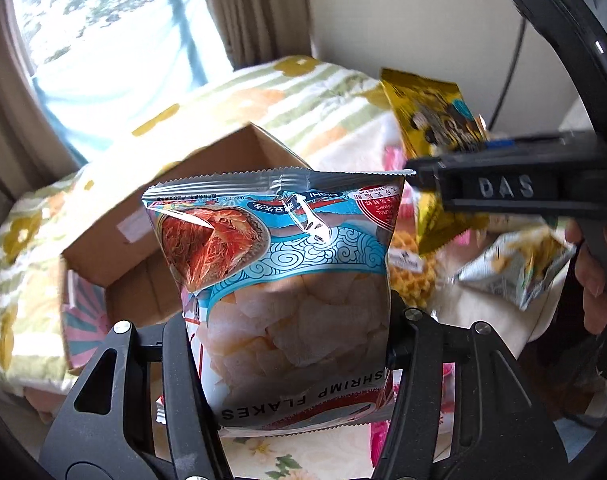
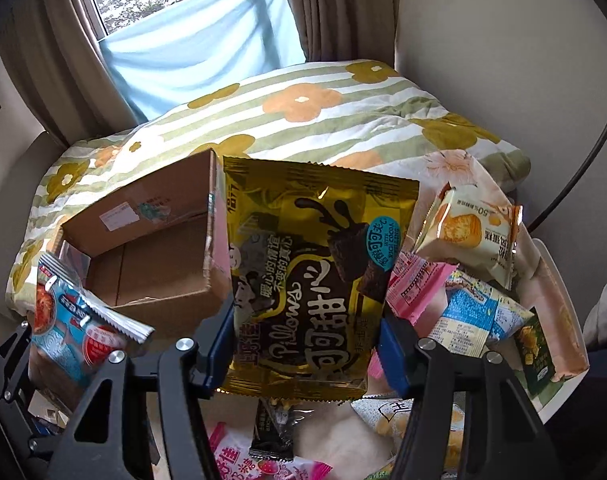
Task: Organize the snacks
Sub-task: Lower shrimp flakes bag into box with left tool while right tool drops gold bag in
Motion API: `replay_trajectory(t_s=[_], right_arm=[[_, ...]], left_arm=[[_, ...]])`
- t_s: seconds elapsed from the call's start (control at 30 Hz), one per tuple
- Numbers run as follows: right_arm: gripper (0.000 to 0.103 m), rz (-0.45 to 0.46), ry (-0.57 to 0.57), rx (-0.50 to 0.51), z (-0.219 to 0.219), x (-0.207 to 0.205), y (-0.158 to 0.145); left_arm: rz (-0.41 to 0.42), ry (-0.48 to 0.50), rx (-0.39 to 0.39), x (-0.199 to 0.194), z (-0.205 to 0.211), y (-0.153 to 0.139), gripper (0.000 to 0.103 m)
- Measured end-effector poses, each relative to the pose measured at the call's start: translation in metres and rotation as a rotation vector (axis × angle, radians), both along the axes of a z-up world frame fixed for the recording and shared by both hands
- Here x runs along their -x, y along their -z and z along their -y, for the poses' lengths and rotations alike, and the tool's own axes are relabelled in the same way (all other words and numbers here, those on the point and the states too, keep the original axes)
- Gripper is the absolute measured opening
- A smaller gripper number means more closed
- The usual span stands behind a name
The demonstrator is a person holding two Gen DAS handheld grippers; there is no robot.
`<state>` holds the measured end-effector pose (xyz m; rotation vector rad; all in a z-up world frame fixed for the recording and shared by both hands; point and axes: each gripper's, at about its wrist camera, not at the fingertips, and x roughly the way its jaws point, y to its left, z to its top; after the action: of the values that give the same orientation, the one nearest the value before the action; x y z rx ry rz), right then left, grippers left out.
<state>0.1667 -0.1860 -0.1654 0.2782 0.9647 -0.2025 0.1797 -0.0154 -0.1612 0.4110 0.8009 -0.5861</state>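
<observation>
While clamped aloft: both snack bags (image 1: 287, 280).

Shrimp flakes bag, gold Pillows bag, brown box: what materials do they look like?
Shrimp flakes bag: glossy plastic film, probably metallised; silver serrated seal, glare streaks, clear window showing chips.
Gold Pillows bag: shiny foil-look film; creases catch light.
Brown box: matte corrugated cardboard, it seems; raw brown flaps, paper label.
</observation>
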Motion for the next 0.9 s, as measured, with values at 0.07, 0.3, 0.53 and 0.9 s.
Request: replay_trajectory(t_s=[0.07, 0.3, 0.53, 0.9], right_arm=[[0.057, 0.011, -0.034, 0.022, -0.011, -0.002, -0.015], [0.057, 0.071, -0.159, 0.014, -0.044, -0.026, -0.052], [0.057, 0.100, -0.285, -0.013, -0.079, -0.063, -0.059], [0.057, 0.037, -0.423, -0.053, -0.098, -0.126, -0.037]], left_arm=[[0.019, -0.044, 0.030, -0.002, -0.013, -0.018, 0.050], [0.063, -0.177, 0.081, -0.043, -0.059, -0.061, 0.051], [0.022, -0.312, 0.077, -0.098, -0.101, -0.070, 0.051], [-0.205, -0.457, 0.056, -0.175, -0.130, 0.004, 0.051]])
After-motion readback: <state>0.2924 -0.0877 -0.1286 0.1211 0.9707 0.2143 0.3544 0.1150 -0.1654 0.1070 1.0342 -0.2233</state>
